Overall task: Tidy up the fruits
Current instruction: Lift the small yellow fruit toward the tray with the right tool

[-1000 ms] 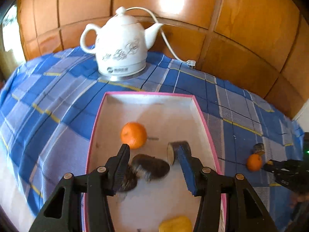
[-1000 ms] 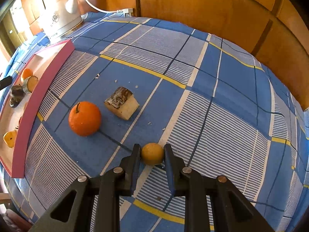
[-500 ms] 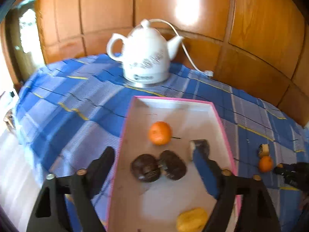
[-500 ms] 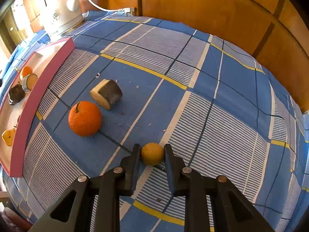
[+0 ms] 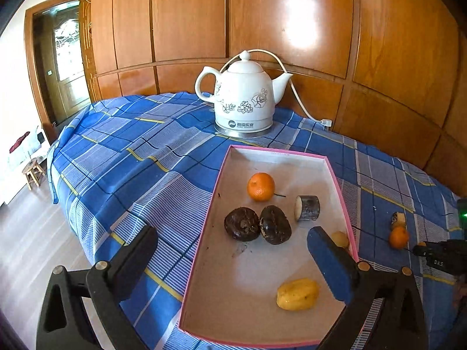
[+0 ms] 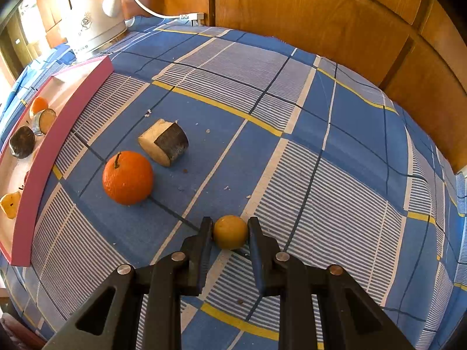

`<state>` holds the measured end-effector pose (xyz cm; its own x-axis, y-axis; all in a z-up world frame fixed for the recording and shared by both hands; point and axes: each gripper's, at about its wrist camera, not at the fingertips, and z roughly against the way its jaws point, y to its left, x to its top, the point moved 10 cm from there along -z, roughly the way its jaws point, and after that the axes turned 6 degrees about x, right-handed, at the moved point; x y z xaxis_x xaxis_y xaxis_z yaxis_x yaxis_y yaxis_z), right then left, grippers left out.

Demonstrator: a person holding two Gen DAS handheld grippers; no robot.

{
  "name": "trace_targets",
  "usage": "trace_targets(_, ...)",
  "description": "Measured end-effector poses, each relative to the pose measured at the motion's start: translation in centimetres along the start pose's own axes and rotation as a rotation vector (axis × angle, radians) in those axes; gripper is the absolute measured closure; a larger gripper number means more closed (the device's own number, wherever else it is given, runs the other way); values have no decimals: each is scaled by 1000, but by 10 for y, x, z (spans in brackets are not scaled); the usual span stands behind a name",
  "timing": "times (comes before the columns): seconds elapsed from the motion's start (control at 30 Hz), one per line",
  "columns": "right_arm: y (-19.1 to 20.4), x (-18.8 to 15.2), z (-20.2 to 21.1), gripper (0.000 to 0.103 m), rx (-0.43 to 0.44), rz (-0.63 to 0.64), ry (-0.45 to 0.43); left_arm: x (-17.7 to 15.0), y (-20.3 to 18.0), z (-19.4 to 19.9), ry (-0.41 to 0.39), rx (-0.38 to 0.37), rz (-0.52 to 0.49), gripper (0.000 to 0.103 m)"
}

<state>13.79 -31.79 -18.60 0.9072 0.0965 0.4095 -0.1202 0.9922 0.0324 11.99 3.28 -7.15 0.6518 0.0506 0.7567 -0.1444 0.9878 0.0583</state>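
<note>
A pink-rimmed tray [image 5: 340, 188] holds an orange [image 5: 260, 186], two dark round fruits [image 5: 242, 224], a cut dark-skinned piece [image 5: 307, 207], a yellow fruit [image 5: 297, 294] and a small yellow one [image 5: 340, 238]. My left gripper [image 5: 230, 255] is wide open and empty above the tray's near end. My right gripper [image 6: 230, 233] is shut on a small yellow fruit [image 6: 230, 232] just above the cloth. An orange [image 6: 127, 177] and a cut dark-skinned piece [image 6: 165, 141] lie on the cloth to its left. The tray's rim [image 6: 43, 157] shows at the far left.
A white kettle [image 5: 244, 99] with a cord stands behind the tray, also in the right wrist view [image 6: 93, 23]. Wooden panels [image 5: 292, 29] back the blue checked cloth [image 6: 321, 145]. The table edge and floor [image 5: 29, 233] lie to the left.
My left gripper has opened wide, let go of the dark fruits and drawn back from the tray. The cut piece by the orange has rolled. My right gripper still holds the small yellow fruit.
</note>
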Motion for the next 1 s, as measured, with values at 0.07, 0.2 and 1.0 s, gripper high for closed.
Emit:
trace_targets(0.07,0,0,0,79,-4,5,-2,-2,0,2,-2,10,6,0)
trace_targets(0.2,1,0,1,79,-6,5,-4,-5,-2,5,-5,33,0,0)
trace_targets(1.0,2,0,-2,78,-12,15,7,-14,-8,12,-23,10,6,0)
